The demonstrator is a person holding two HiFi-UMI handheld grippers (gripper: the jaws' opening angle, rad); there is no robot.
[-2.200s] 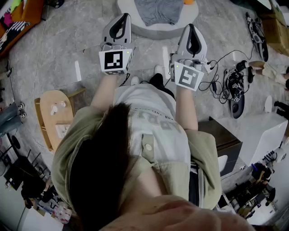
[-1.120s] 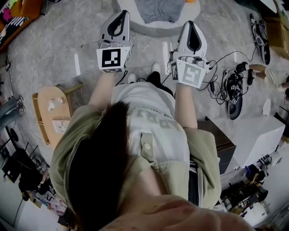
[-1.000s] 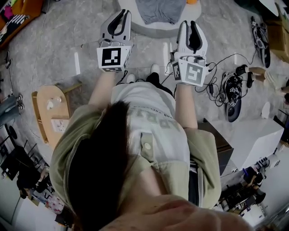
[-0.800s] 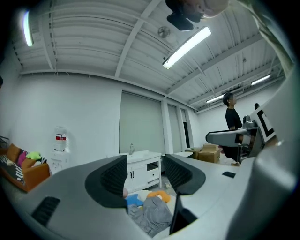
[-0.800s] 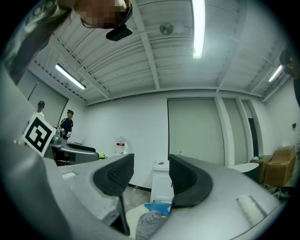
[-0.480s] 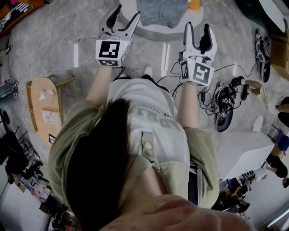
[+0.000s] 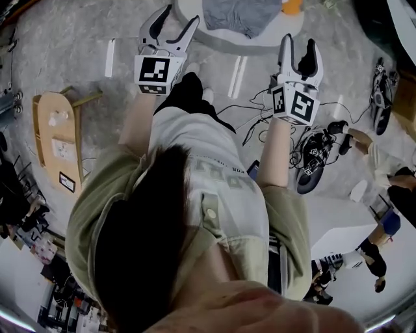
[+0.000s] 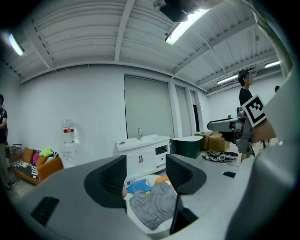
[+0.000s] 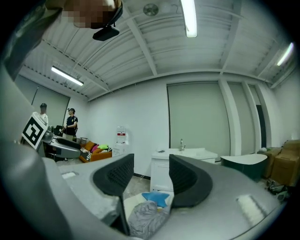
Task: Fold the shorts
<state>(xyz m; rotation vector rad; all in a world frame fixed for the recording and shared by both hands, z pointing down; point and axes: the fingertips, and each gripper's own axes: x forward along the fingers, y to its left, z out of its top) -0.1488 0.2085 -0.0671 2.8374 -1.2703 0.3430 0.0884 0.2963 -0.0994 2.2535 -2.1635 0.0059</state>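
Observation:
The grey shorts [image 7: 239,13] lie crumpled on a round white table [image 7: 224,40] at the top of the head view. Both grippers are held in the air short of the table. My left gripper [image 7: 175,18] is open at the table's left rim; its jaws have just been opening, with nothing between them. My right gripper [image 7: 299,44] is open too, off the table's right edge; its jaws have also just been opening and are empty. Beyond the jaws of the left gripper [image 8: 145,174] lie the shorts [image 8: 151,207]. The right gripper [image 9: 151,176] also faces the shorts [image 9: 142,218].
A blue star-shaped thing [image 9: 154,198] and an orange thing [image 7: 292,6] share the table with the shorts. A wooden stool [image 7: 55,140] stands at the left. Cables and devices [image 7: 312,153] lie on the floor at the right. A white sink cabinet [image 8: 143,151] stands behind the table.
Both grippers went from shut to open. They came nearer to the table, the right one drifting right. A leg of the person has stepped forward.

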